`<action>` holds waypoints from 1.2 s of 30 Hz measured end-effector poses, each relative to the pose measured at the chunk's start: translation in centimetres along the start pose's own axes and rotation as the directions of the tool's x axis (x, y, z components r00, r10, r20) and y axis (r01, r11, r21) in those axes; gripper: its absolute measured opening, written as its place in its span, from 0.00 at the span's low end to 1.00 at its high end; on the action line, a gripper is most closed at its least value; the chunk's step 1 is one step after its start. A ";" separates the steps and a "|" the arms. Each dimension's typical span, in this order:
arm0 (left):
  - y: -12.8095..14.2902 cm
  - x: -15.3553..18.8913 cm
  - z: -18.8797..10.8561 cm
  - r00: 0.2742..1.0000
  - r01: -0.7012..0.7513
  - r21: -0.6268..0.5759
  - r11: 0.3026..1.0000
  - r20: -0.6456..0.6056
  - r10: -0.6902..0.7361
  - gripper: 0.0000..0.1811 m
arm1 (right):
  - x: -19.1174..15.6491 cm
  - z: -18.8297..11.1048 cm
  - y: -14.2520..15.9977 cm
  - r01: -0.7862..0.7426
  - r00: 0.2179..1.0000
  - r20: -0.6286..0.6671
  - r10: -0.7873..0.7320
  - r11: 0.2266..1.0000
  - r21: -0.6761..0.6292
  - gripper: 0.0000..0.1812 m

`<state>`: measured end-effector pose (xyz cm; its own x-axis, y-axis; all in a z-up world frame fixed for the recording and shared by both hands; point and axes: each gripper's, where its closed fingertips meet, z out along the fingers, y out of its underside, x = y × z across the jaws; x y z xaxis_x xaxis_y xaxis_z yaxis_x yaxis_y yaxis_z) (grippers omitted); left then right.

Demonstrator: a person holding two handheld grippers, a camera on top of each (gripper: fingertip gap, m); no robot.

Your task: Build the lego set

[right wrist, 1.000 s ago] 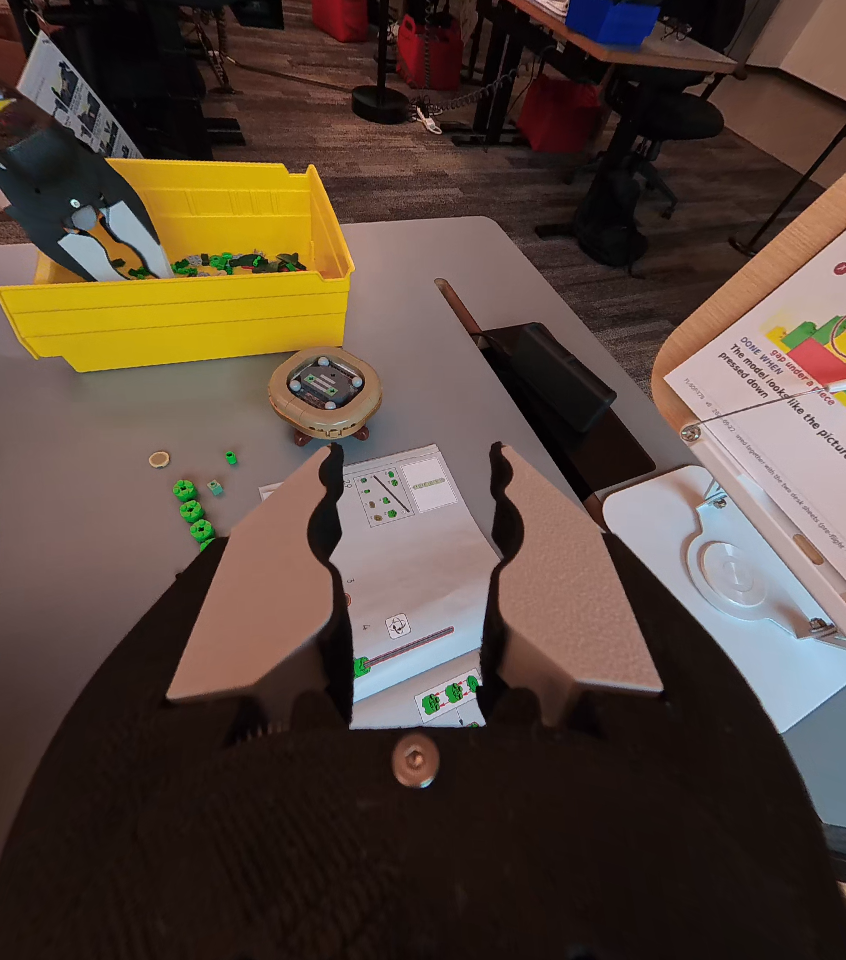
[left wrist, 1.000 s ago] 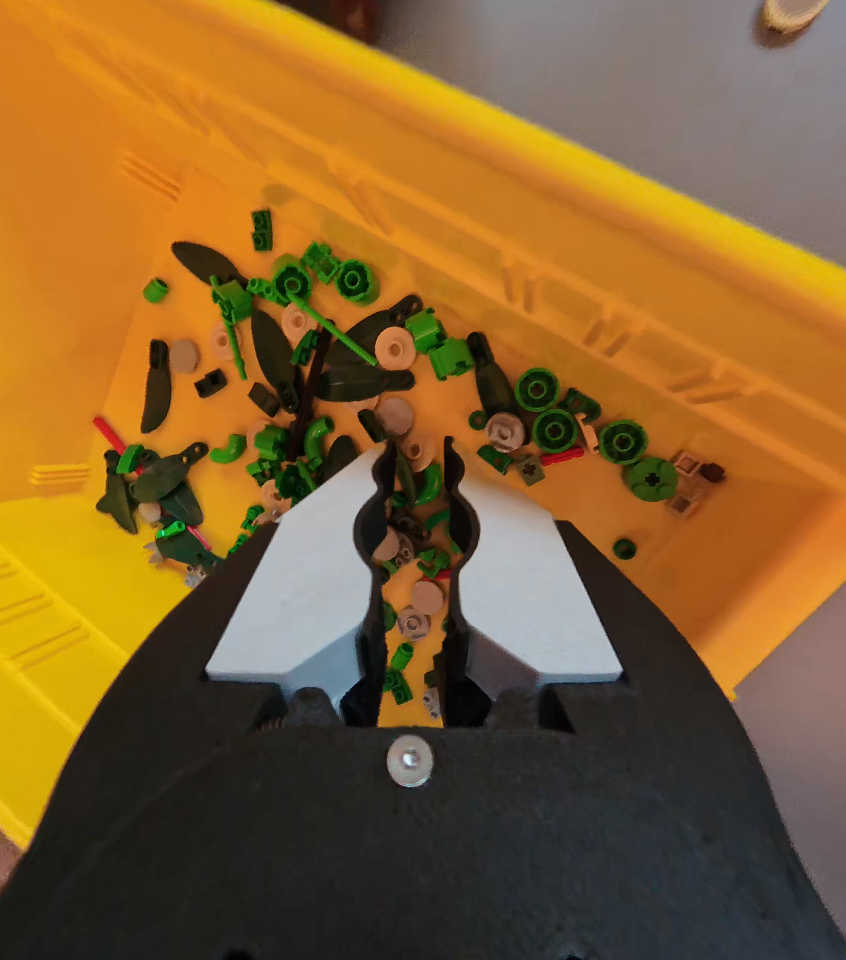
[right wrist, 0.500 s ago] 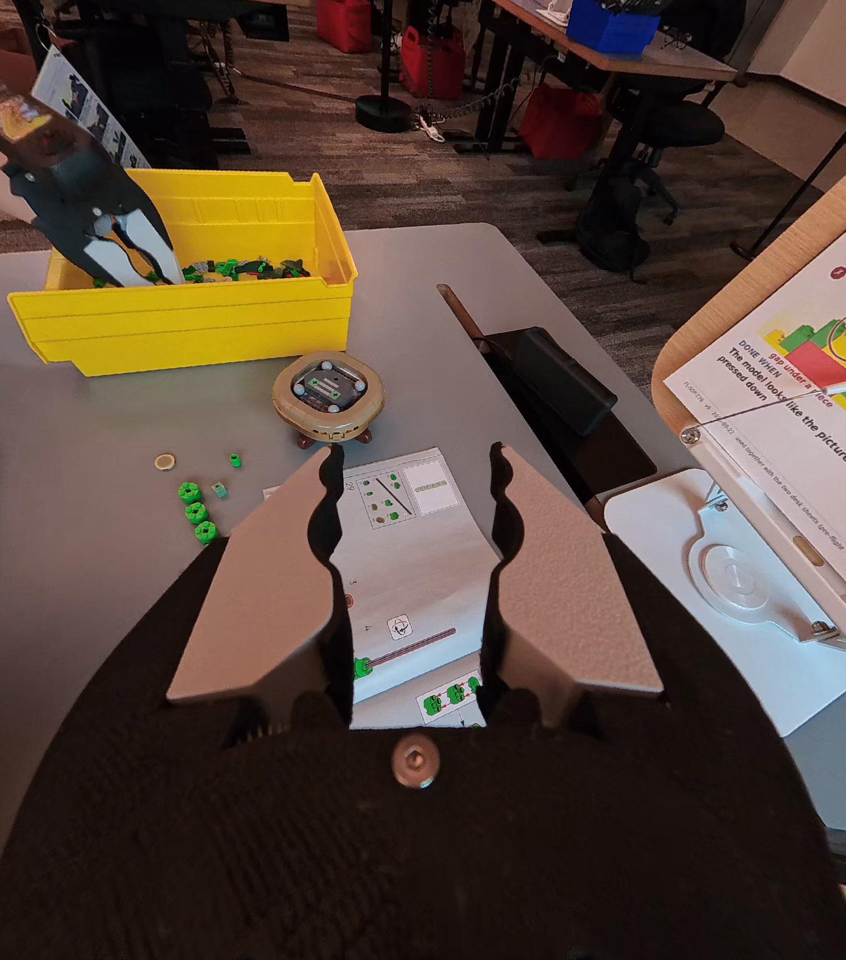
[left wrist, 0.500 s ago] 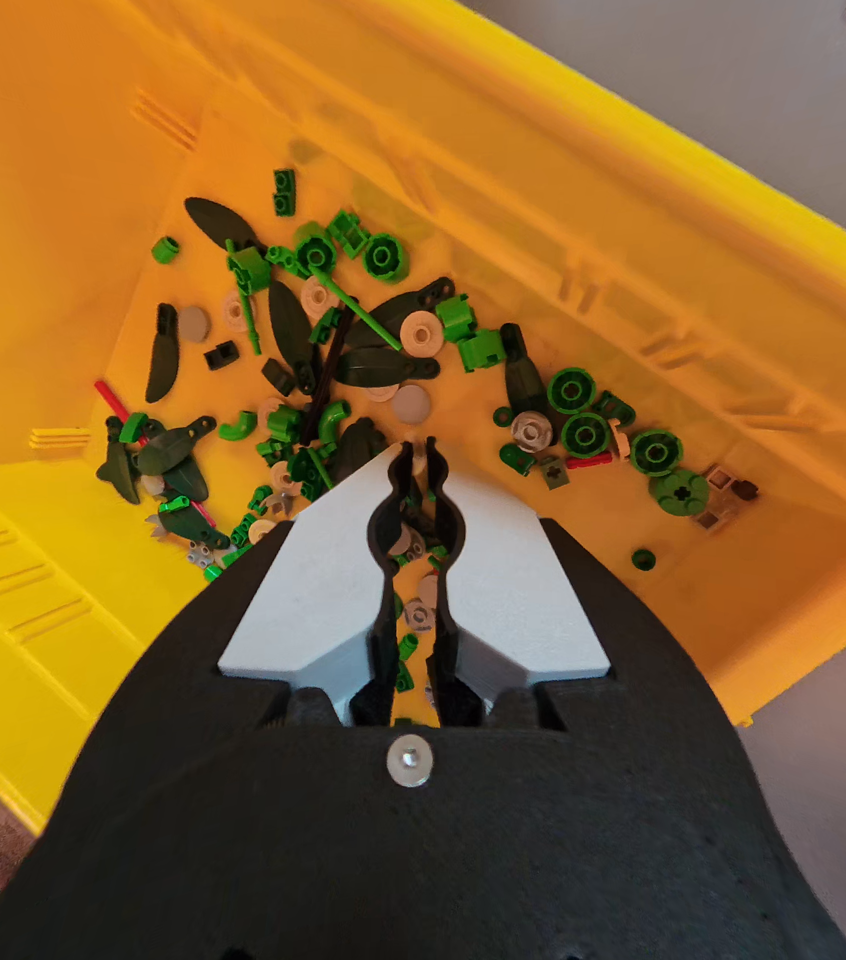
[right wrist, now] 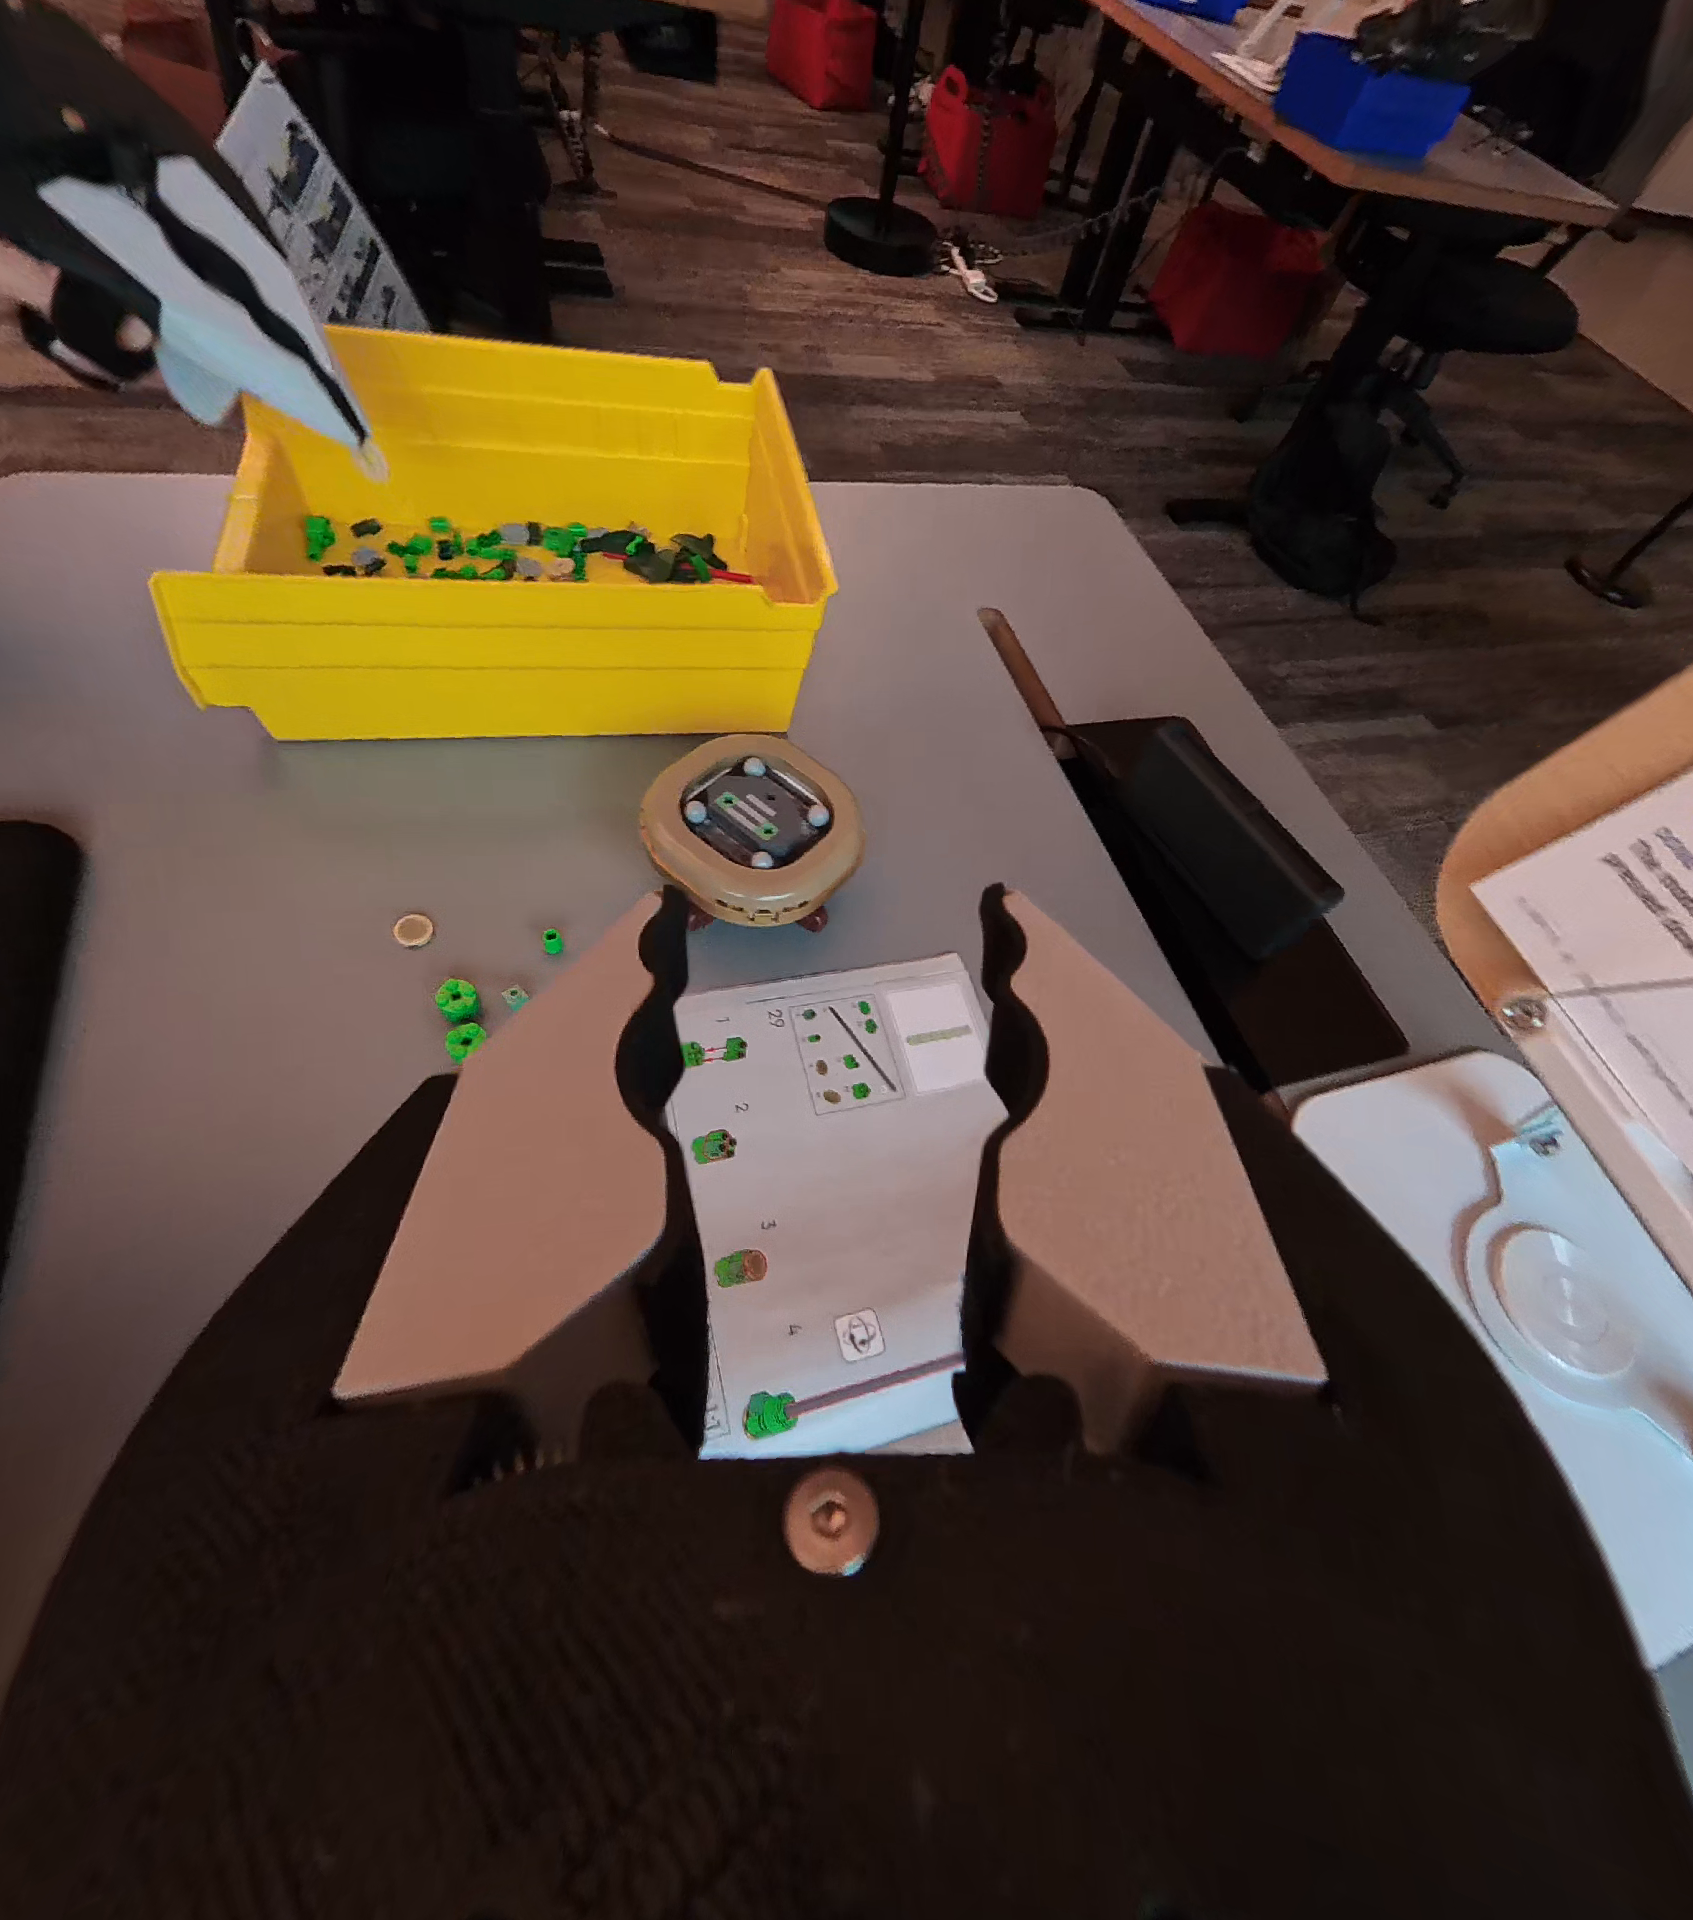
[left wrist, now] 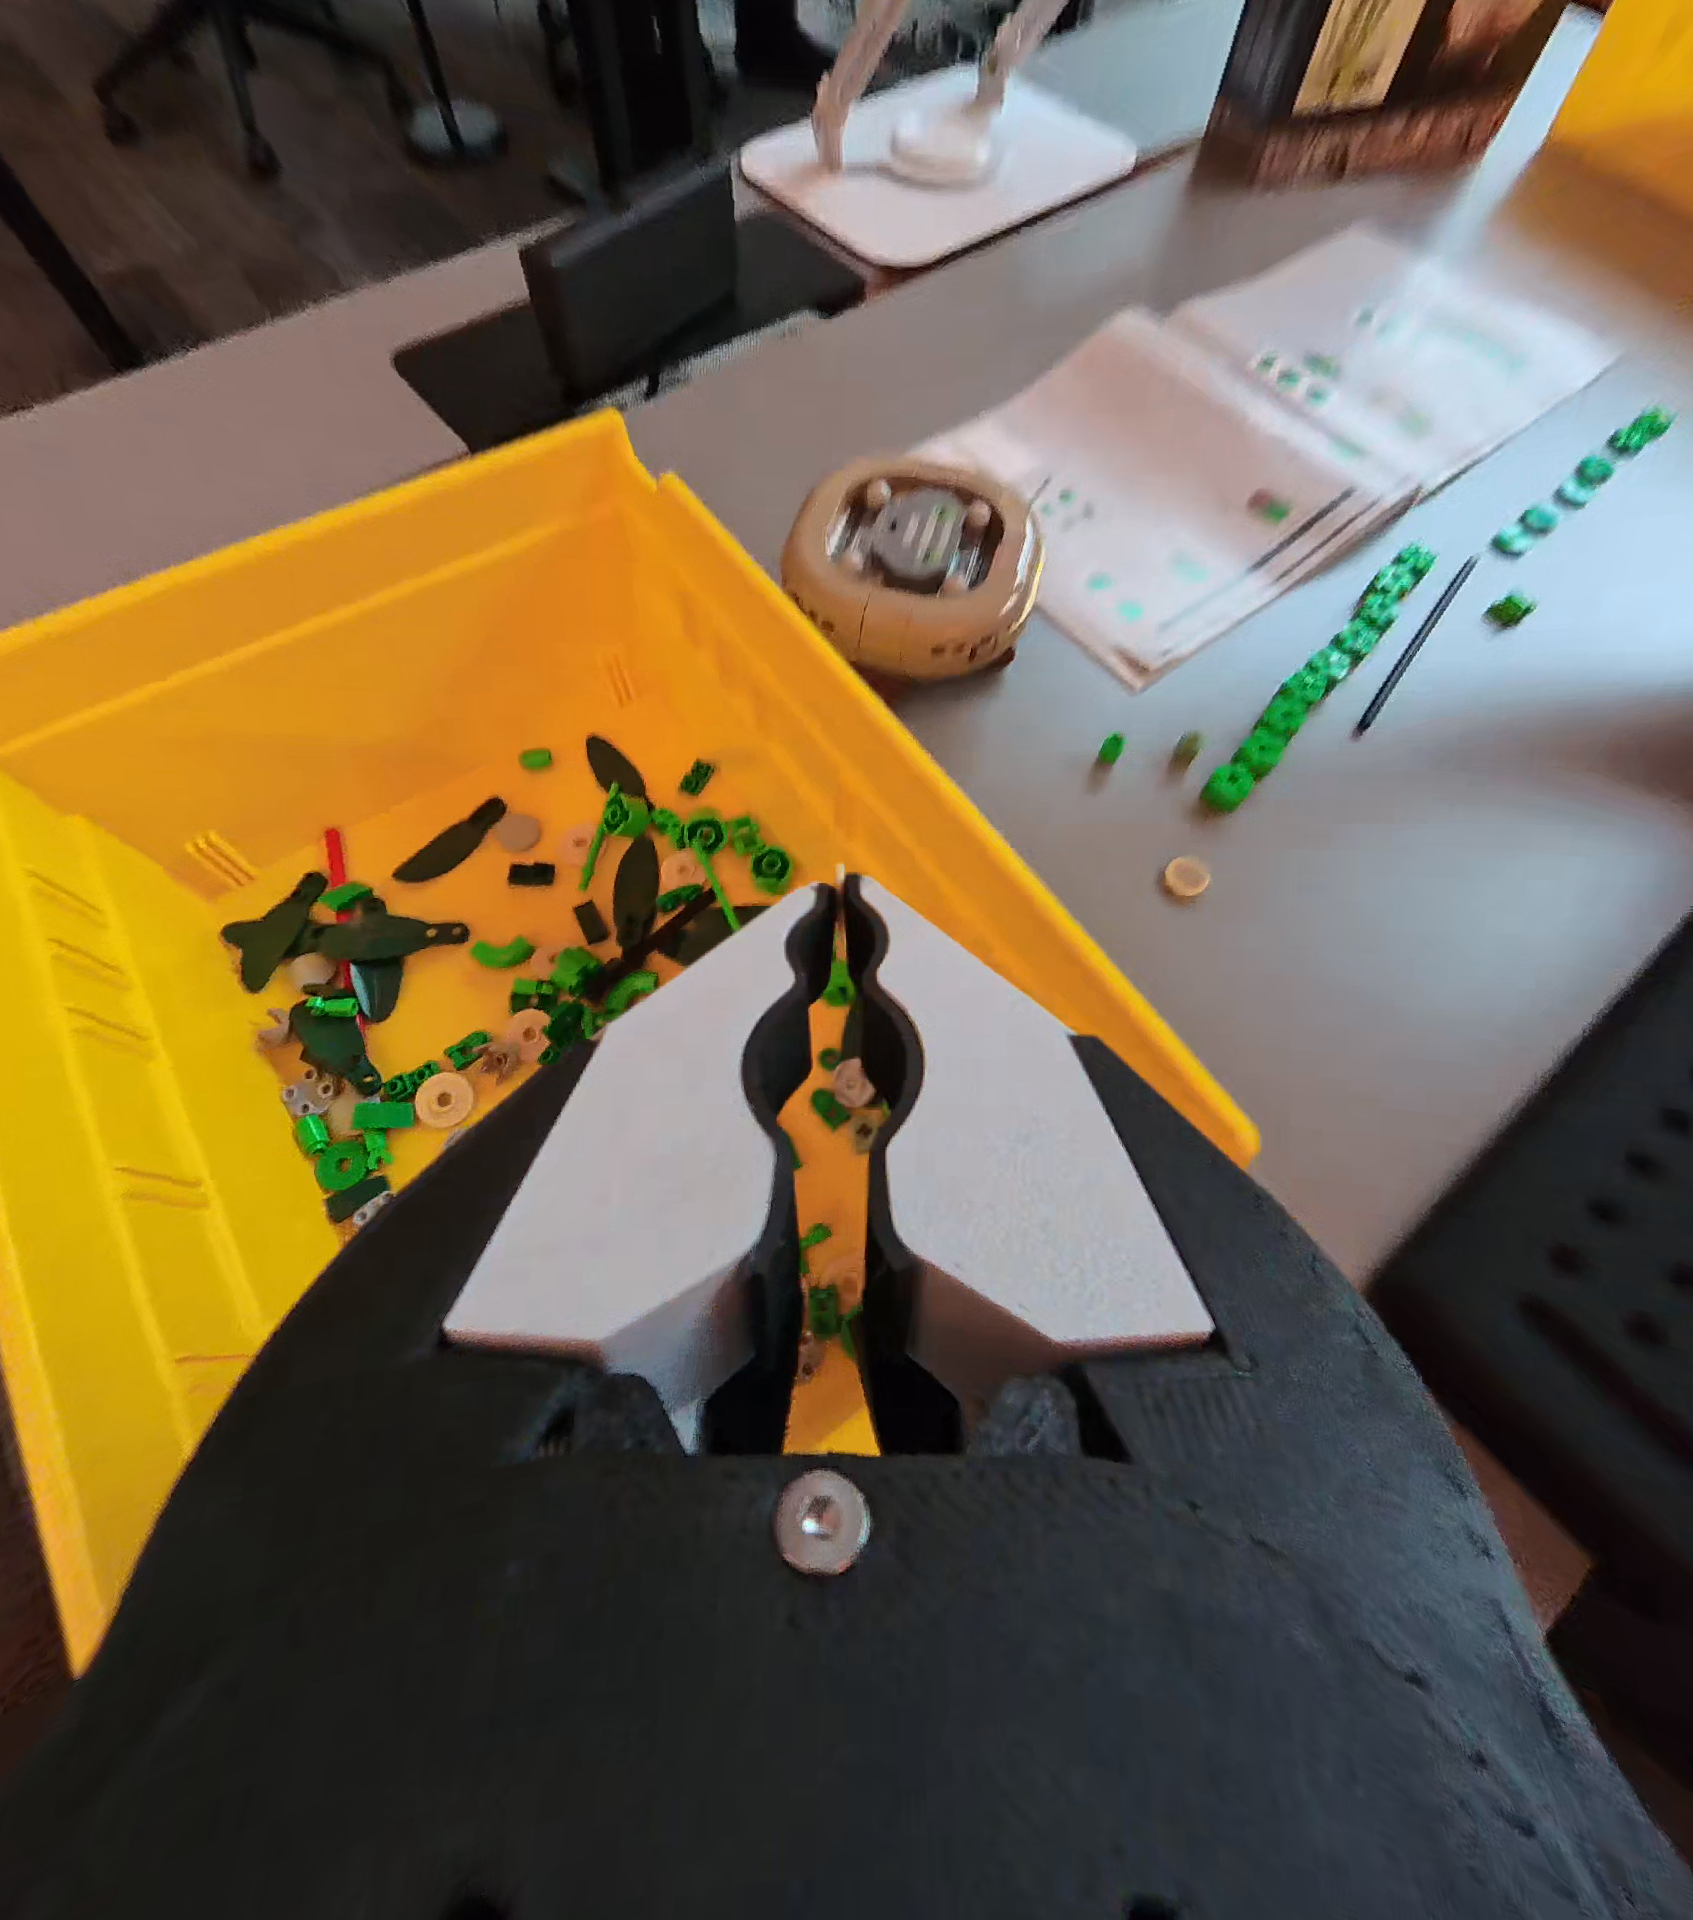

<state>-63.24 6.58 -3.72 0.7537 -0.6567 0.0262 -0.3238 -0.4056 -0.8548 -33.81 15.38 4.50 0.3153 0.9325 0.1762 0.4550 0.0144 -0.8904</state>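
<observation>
My left gripper (left wrist: 840, 894) is shut, with a thin pale tan piece (left wrist: 839, 876) pinched at its very tips. It hangs above the near right corner of the yellow bin (left wrist: 406, 623), over loose green, dark green and tan pieces (left wrist: 613, 883). The right wrist view shows it raised over the bin's (right wrist: 489, 665) far left corner, with the tan piece (right wrist: 371, 457) at its tip. My right gripper (right wrist: 826, 914) is open and empty above the instruction booklet (right wrist: 842, 1143), just short of the round tan model base (right wrist: 754, 831).
On the grey table lie a row of green round pieces (left wrist: 1320, 675), a thin black rod (left wrist: 1413, 649) and a tan round tile (left wrist: 1185, 878). A black perforated mat (left wrist: 1600, 1195) lies at the table edge. A white stand (right wrist: 1548, 1299) and a sheet board (right wrist: 1673, 935) stand right. There is about 35 cm between the tips of the two grippers. Both grippers' tips are roughly 20 cm from the round tan model base (right wrist: 754, 831). It is also in sight in the left wrist view (left wrist: 952, 521).
My left gripper closed among the tan pieces in the bin, then rose out and swung toward the table with a tan piece at its tips. My right gripper stayed open and tilted forward slightly.
</observation>
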 end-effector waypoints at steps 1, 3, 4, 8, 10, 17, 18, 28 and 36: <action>-0.5 0.2 -0.4 1.000 0.015 0.022 1.000 -0.002 -0.015 0.00 | -0.5 0.5 -0.2 0.015 1.000 0.008 -0.015 1.000 -0.005 0.31; -1.5 0.9 -1.0 0.997 0.076 0.066 0.995 -0.033 -0.074 0.00 | -1.7 1.4 -0.9 0.037 0.999 0.037 -0.037 0.999 0.006 0.31; -2.3 1.7 -1.4 0.991 0.121 0.098 0.988 -0.076 -0.114 0.00 | -2.6 1.9 -1.7 0.046 0.997 0.058 -0.047 0.998 0.031 0.30; -6.0 6.3 -2.3 0.914 0.326 0.196 0.925 -0.317 -0.255 0.00 | -9.9 3.5 -7.5 0.108 0.959 0.223 -0.175 0.953 0.283 0.31; -7.0 8.9 -2.1 0.881 0.368 0.195 0.909 -0.385 -0.274 0.00 | -14.8 4.2 -9.0 0.182 0.910 0.286 -0.300 0.910 0.372 0.32; -7.6 17.3 1.1 0.686 0.534 0.028 0.845 -0.598 -0.414 0.00 | -20.1 6.1 -5.8 0.544 0.825 0.013 -0.565 0.801 0.250 0.23; -7.4 18.0 1.7 0.673 0.534 0.003 0.846 -0.606 -0.423 0.00 | -20.1 5.7 -5.3 0.567 0.816 -0.022 -0.578 0.792 0.227 0.22; -8.3 21.7 3.8 0.650 0.506 -0.042 0.861 -0.638 -0.413 0.00 | -19.9 2.9 -1.8 0.429 0.902 -0.017 -0.430 0.893 0.137 0.09; -8.4 18.7 2.4 0.787 0.425 0.071 0.902 -0.520 -0.330 0.14 | -15.5 0.9 4.0 0.174 0.984 0.048 -0.174 0.985 -0.005 0.09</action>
<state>-45.07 -0.73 2.73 0.4028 -0.7139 0.5728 0.0690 -0.6003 -0.7968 -37.59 1.31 -2.15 0.1913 0.9320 0.3078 0.5068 0.1748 -0.8442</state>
